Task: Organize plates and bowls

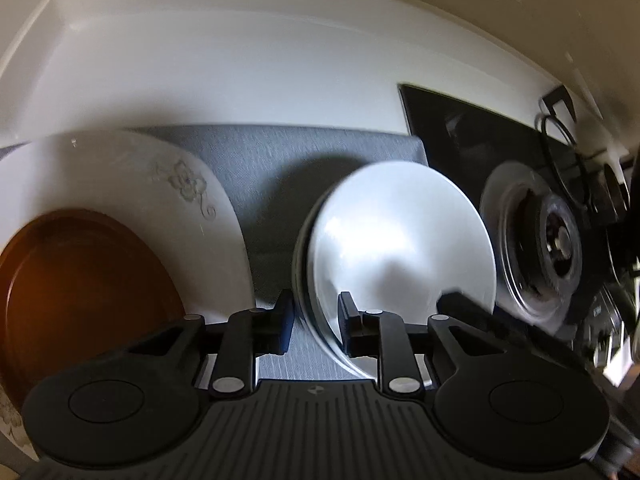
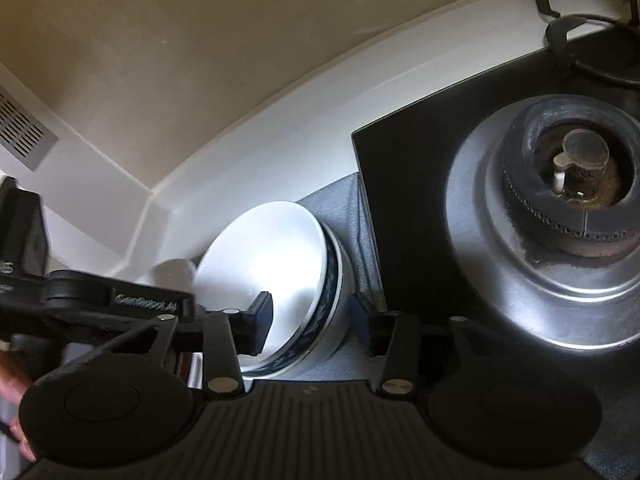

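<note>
In the left wrist view my left gripper [image 1: 314, 322] is open, its fingers either side of the near rim of stacked white bowls [image 1: 400, 236] on a grey mat [image 1: 280, 160]. A brown plate [image 1: 80, 288] lies on a white flowered plate [image 1: 168, 192] at the left. In the right wrist view my right gripper [image 2: 316, 330] is open and straddles the rim of the bowl stack: a plain white bowl [image 2: 264, 256] inside a bowl with a dark blue pattern [image 2: 320, 332]. The other gripper's black finger shows at the bowl's left.
A black gas hob [image 2: 420, 208] with a steel burner [image 2: 568, 216] lies right of the mat; it also shows in the left wrist view [image 1: 536, 248]. A white counter wall [image 1: 240, 72] runs behind. A pan support [image 2: 592, 40] stands at the far right.
</note>
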### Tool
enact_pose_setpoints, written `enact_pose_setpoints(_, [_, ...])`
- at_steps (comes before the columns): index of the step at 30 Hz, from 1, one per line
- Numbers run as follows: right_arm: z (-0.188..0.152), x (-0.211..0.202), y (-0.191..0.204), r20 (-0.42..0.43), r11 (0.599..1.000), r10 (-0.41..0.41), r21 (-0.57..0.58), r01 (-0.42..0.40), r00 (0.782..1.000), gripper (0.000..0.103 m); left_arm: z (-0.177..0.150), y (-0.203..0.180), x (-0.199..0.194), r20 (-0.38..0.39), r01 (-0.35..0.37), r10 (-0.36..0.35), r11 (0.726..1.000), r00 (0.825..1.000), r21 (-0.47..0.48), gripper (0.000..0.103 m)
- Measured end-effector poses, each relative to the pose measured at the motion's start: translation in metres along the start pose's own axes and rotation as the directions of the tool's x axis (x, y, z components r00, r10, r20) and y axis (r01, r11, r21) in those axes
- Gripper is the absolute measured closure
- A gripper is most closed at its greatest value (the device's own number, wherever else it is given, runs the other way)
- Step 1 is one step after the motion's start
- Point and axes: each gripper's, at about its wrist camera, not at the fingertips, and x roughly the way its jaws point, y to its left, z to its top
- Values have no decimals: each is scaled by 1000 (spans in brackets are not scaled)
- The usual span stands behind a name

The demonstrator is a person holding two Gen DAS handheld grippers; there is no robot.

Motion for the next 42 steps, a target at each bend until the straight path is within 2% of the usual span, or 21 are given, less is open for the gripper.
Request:
enact_pose_setpoints(1, [0, -1, 0, -9, 1000, -15, -6, 15, 1000, 73, -4, 0, -1, -13, 7, -7, 1000, 1000, -4, 78])
enact_pose_setpoints(5, [-8, -10, -1, -51, 1000, -10, -16, 9, 999, 73, -27, -2, -5, -28, -2, 1, 1000, 1000, -9, 78])
enact_pose_setpoints(7, [-14, -12, -1, -57, 999, 1, -40, -3, 998, 66, -34, -7, -6, 3, -18, 18, 1000, 1000, 21, 76])
enact_pose_setpoints(8, [-15, -9, -2, -78, 999, 6, -42, -9, 997, 64, -35, -9, -6, 6, -21, 21, 1000, 1000, 23, 76])
enact_pose_setpoints(9, [-17, -4, -3, -98, 999, 14, -39, -18, 995, 57, -34, -10, -4, 0, -23, 23, 1000, 1000, 19, 74])
enact_pose_setpoints(10, [-18, 1, -3, -112, 999, 19, -32, -23, 994, 55, -33, -11, -1, -7, -22, 23, 1000, 1000, 16, 71])
enact_pose_setpoints(13, [-21, 7, -2, -83, 1000, 15, -11, -16, 996, 52, -31, -8, 6, -6, -6, 6, 1000, 1000, 8, 66])
enact_pose_setpoints(16, [-21, 11, -6, -84, 999, 32, 35, -30, 996, 50, -30, -1, 9, -7, 27, -27, 999, 1000, -32, 68])
enact_pose_setpoints(18, [-22, 14, -7, -82, 999, 34, 25, -32, 996, 51, -31, -2, 8, -6, 27, -27, 999, 1000, -36, 69])
enact_pose_setpoints(21, [-24, 9, 0, -58, 999, -42, -36, 40, 997, 66, -35, -7, 3, -21, 32, -33, 999, 999, -28, 71])
enact_pose_setpoints(26, [-28, -8, 7, -42, 996, -57, -74, 54, 997, 66, -42, -19, -12, -14, 16, -16, 1000, 1000, 1, 71])
enact_pose_setpoints(31, [-23, -31, 10, -10, 999, -39, -36, 39, 999, 66, -47, -24, -34, 8, 31, -31, 999, 999, 6, 71])
enact_pose_setpoints(35, [-22, -45, 32, 2, 999, -26, -40, 26, 1000, 65, -53, -20, -63, 53, 14, -15, 1000, 998, 10, 71])
enact_pose_setpoints(42, [-26, -42, 92, -32, 992, 58, -112, -61, 998, 65, -69, 23, -118, 123, -49, 56, 997, 991, -57, 70])
